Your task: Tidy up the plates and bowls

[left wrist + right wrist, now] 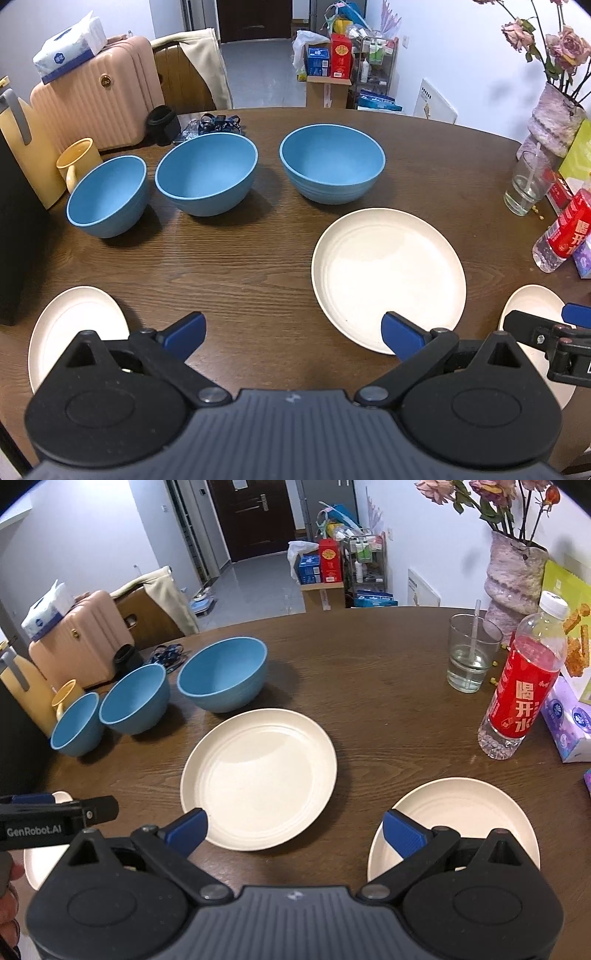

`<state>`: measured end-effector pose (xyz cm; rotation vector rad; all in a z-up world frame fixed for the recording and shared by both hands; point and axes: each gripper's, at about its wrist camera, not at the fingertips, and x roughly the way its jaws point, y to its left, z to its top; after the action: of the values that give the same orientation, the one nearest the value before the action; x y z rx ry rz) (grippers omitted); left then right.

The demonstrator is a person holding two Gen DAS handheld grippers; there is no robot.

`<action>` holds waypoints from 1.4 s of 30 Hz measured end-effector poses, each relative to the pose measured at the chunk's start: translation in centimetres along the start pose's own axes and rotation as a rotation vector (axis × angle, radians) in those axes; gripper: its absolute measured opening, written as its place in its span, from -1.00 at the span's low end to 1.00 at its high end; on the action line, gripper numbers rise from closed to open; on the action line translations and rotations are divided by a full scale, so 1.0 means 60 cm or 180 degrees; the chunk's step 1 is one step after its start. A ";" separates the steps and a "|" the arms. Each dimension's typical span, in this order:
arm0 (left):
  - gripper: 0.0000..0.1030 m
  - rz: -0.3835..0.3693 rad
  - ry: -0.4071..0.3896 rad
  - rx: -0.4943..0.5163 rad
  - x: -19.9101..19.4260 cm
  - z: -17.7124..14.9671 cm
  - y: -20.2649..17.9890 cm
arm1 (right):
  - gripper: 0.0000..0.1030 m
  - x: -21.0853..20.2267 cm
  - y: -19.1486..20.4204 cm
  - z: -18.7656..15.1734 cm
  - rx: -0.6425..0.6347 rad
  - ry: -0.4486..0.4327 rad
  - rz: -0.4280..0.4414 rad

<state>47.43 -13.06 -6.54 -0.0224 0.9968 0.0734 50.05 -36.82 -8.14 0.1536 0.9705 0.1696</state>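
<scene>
Bare table (240,266) between bowls (207,173) and plates (388,277).

Three bowls (207,173) in a row — three plates (388,277) before them.

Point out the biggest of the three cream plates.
The middle plate, just in front of the largest blue bowl. It is clearly wider than the left plate and the right plate.

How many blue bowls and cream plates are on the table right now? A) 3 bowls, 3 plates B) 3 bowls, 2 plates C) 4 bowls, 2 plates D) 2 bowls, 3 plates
A: three blue bowls stand in a row at the back, and three cream plates lie apart nearer the grippers.
</scene>
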 end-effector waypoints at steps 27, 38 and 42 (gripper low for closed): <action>0.99 0.0045 0.0403 -0.0014 0.176 0.069 -0.012 | 0.93 0.174 -0.030 0.051 0.0203 0.0345 -0.0179; 0.86 0.0000 0.0566 -0.0007 0.232 0.080 -0.018 | 0.78 0.233 -0.043 0.059 0.0250 0.0476 -0.0196; 0.78 -0.0001 0.0605 0.0006 0.245 0.085 -0.016 | 0.67 0.244 -0.045 0.061 0.0271 0.0504 -0.0183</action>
<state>59.72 -13.01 -16.11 -0.0282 1.1867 0.0708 61.40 -36.57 -18.46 0.1923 1.1394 0.0886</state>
